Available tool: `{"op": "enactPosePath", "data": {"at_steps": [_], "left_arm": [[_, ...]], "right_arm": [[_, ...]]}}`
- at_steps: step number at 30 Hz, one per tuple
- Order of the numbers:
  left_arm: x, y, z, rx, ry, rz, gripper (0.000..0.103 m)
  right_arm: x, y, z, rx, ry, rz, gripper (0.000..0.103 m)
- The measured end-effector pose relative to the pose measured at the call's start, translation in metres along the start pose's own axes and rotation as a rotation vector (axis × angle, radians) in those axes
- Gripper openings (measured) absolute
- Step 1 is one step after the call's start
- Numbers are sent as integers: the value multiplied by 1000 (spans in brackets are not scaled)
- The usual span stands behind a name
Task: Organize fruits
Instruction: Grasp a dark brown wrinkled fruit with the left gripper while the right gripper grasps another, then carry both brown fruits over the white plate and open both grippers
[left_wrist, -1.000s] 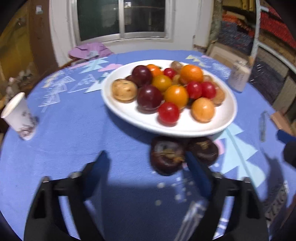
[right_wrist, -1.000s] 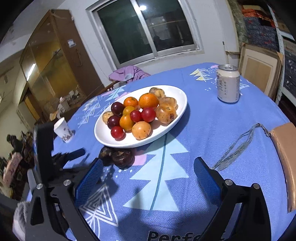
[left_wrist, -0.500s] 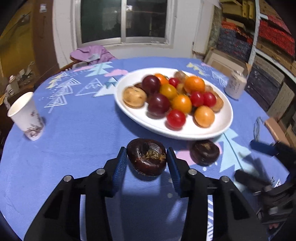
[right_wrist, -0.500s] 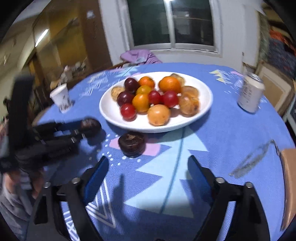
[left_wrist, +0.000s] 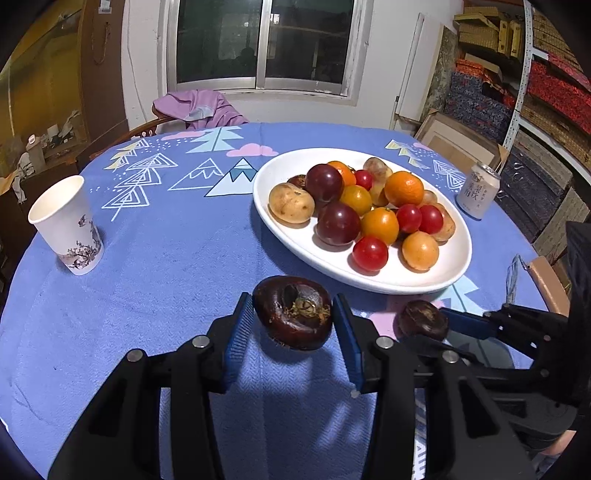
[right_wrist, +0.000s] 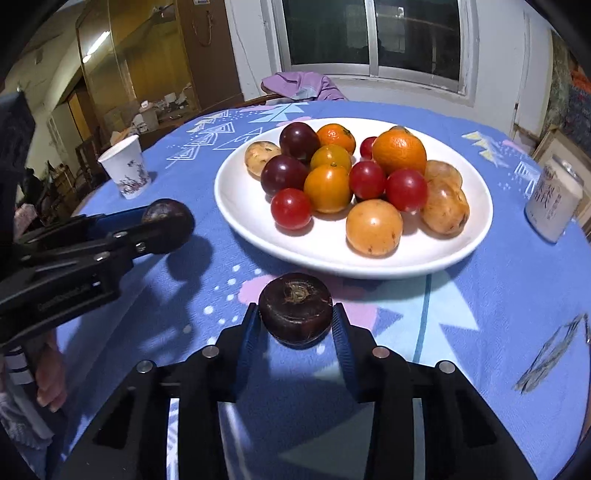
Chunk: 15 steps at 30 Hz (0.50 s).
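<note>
Left tongs (left_wrist: 293, 334) clamped on a dark mangosteen (left_wrist: 293, 312), lifted above the blue surface (left_wrist: 166, 258). Right tongs (right_wrist: 295, 334) just closed onto second mangosteen (right_wrist: 295, 308), resting near the plate. Beyond: white plate (right_wrist: 476, 236) heaped with fruits (right_wrist: 328, 188).

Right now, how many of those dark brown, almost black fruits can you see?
2. One dark fruit is gripped by the left gripper, lifted off the tablecloth; the other dark fruit sits in the right gripper. The plate pile may hide more.
</note>
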<state>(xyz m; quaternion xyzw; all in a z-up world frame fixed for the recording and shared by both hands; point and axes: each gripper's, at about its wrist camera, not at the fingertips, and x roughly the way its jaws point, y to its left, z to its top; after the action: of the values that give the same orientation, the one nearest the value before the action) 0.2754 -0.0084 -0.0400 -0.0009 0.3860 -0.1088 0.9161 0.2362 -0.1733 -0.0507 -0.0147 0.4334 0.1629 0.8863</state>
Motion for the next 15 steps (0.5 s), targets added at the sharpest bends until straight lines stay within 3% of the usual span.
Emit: {"op": "enactPosePath", "data": {"at_steps": [6, 11, 15], "left_arm": [[-18, -15, 17, 25, -36, -41, 44], [-27, -41, 60, 92, -90, -30, 44], [-5, -54, 90, 85, -85, -40, 44]], "right_arm": [[-64, -18, -4, 33, -123, 31, 40], [-113, -46, 42, 57, -261, -49, 40], [-104, -69, 81, 98, -272, -69, 40]]}}
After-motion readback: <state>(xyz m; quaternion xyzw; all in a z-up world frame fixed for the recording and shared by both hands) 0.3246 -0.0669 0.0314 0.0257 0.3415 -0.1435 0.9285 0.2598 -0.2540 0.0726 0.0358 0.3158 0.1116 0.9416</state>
